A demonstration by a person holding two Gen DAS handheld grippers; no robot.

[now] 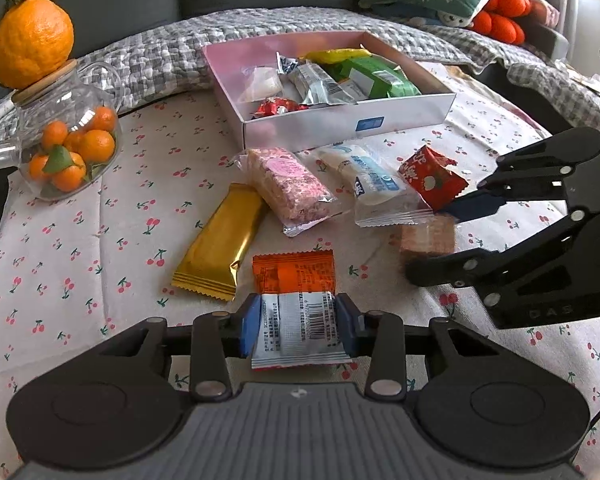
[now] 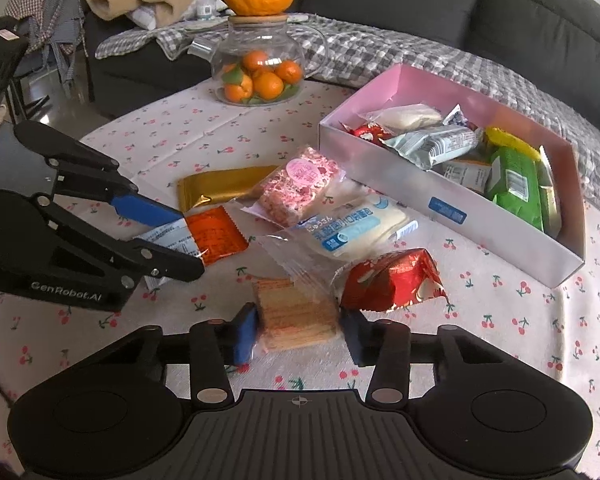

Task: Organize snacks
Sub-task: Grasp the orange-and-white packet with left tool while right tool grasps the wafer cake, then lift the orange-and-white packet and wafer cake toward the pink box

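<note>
Left fingers are pinching the orange packet; right fingers are closing against the wafer pack, the box at two o'clock.

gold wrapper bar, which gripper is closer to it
Left. The left gripper, shut on the orange and white packet, sits right beside the gold wrapper bar. The right gripper, shut on the wafer pack, is farther off, past the other snacks.

A box is sitting at twelve o'clock on the table, snacks lying inside it; loose packets are lying before it, a teapot standing at ten o'clock.
</note>
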